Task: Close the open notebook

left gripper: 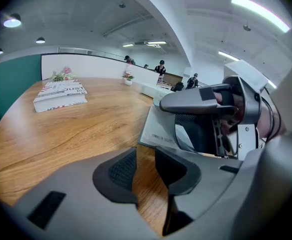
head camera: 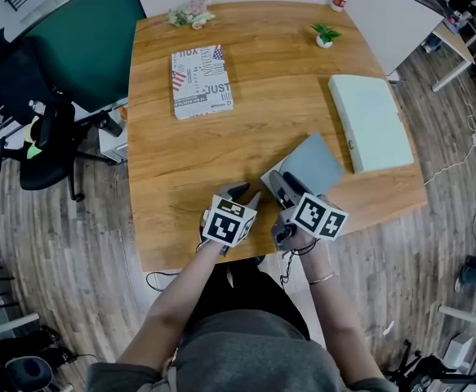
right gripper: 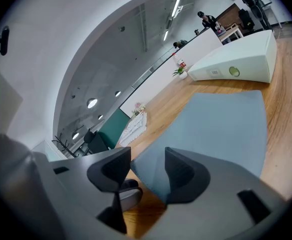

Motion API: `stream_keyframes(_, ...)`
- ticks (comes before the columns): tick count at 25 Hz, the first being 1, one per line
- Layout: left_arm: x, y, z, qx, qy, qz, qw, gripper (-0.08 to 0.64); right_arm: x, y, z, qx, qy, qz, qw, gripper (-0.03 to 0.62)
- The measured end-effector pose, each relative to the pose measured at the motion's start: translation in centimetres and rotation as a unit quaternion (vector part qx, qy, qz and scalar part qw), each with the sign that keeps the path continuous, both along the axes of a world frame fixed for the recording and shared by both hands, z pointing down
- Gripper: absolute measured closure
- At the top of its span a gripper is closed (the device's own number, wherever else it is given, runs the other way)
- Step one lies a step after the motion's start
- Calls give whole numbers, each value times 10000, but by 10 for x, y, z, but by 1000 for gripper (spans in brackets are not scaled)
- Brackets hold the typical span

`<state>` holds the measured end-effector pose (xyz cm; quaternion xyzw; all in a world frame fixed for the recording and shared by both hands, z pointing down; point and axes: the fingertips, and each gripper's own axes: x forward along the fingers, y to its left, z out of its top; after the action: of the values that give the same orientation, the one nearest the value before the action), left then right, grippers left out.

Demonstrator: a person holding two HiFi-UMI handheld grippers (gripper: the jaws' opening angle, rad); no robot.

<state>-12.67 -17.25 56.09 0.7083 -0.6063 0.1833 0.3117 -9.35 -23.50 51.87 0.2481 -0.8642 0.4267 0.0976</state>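
The grey-blue notebook [head camera: 313, 163] lies cover up near the table's [head camera: 164, 162] front edge, right of centre. The right gripper [right gripper: 148, 165] stands wide at its near corner, the pads not pressing on it. Just to the left, the left gripper [left gripper: 146, 165] is partly apart over bare wood, empty. A pale green box [head camera: 371, 121] lies along the right edge, and a printed book [head camera: 201, 80] lies toward the far left corner

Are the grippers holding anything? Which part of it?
Nothing is held. The left gripper's jaws stand apart over the wooden table. The right gripper's jaws are apart too, with a corner of the flat blue-grey notebook between them, not pinched.
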Motion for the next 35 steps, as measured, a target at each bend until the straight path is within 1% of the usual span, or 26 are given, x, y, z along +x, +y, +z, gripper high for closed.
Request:
stream_keyframes(5,-6,5,-5,88,4,6,10000,433,4,15,-8,249,41,-75,9997,376)
stream_keyframes(9,-11,6,-10,182,-9,29,9998,433,12,22,-18,572,142,29,9983,388)
stream_keyframes(12,-15,6,-16,277,-38,50,9996,436,20,26,-26,824,240,153,9962,419)
stream_keyframes(17,-18,8,-28,473,-110,97,9988,443,31,35,-36,1173,436,339,9916,500)
stream_keyframes(20,-19,9,-36,612,-123,103,9980,469,39,38,-42,1349,477,530,9883,539)
stream_keyframes(23,-20,9,-43,735,-167,147,9970,480,48,42,-48,1495,557,741,9844,583)
stream_keyframes(31,-14,13,-61,1057,-232,353,9935,515,75,56,-57,1689,692,1163,9763,586)
stream_keyframes(35,-9,18,-66,1150,-267,469,9919,522,87,66,-59,1719,704,1343,9734,587)
